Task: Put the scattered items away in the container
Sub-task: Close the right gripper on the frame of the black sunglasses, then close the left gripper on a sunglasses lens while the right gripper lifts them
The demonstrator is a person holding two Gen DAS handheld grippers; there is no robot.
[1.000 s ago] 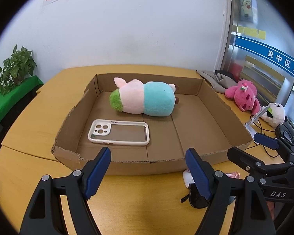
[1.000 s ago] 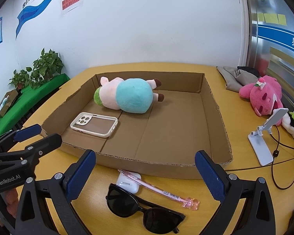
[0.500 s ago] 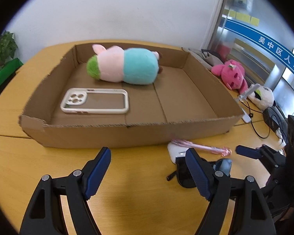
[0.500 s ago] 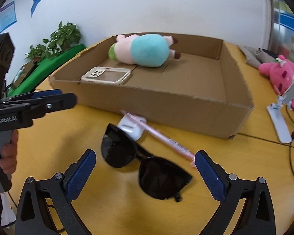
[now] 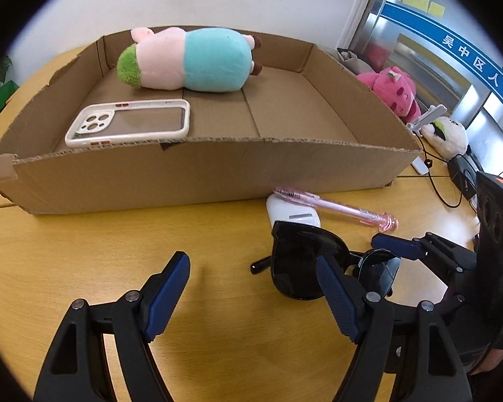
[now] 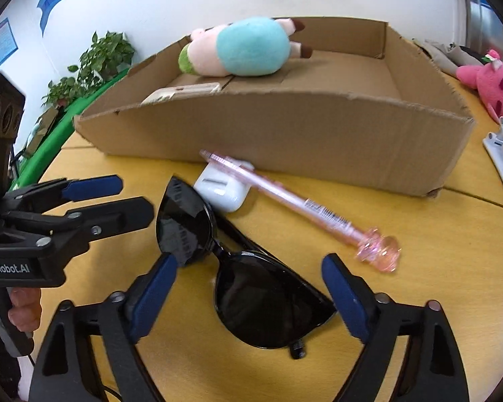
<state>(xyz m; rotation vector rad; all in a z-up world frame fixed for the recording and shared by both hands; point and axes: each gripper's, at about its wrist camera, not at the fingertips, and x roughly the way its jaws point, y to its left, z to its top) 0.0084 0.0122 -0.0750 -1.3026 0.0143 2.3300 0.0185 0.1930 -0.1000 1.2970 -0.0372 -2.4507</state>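
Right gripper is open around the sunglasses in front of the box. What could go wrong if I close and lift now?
The right gripper straddles one lens of the sunglasses, so the pads may press on glass or slip off the smooth surface. The other lens sits beside the white earbud case with the pink pen lying across it; lifting could drag both. The left gripper is open close by and might collide.
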